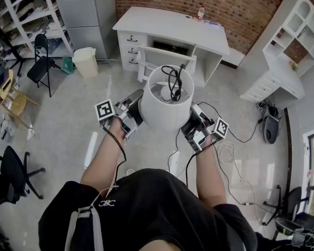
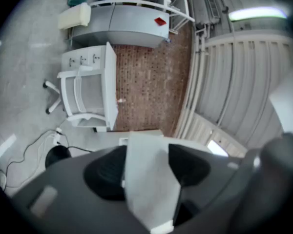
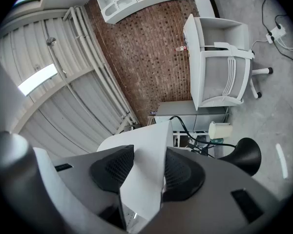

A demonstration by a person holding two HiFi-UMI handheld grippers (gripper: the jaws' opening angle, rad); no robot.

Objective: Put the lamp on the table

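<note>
- A person in a black shirt (image 1: 146, 208) stands over a pale, glossy floor (image 1: 68, 124), bare forearms stretched forward.
- The left gripper (image 1: 133, 111) is clenched on the lamp (image 1: 165, 114). Its dark rounded pads (image 2: 105, 172) pinch the thin white wall of the shade on the left side.
- The right gripper (image 1: 193, 123) is clamped on the same shade at the opposite side. The smooth wall is squeezed between that gripper's mesh-textured pads (image 3: 183, 172).
- The lamp shows as a plain white drum-shaped shade, open at the top. It hangs in the air between the two grippers, above the floor and short of the desk's front edge.
- A black cord (image 1: 172, 82) lies looped inside the shade.
- The desk (image 1: 167, 25) is white and flat-topped, with drawers at its left end, and stands against a red brick wall (image 1: 230, 4).
- A white slatted chair (image 1: 152, 59) sits at the desk's front edge, just beyond the lamp.
</note>
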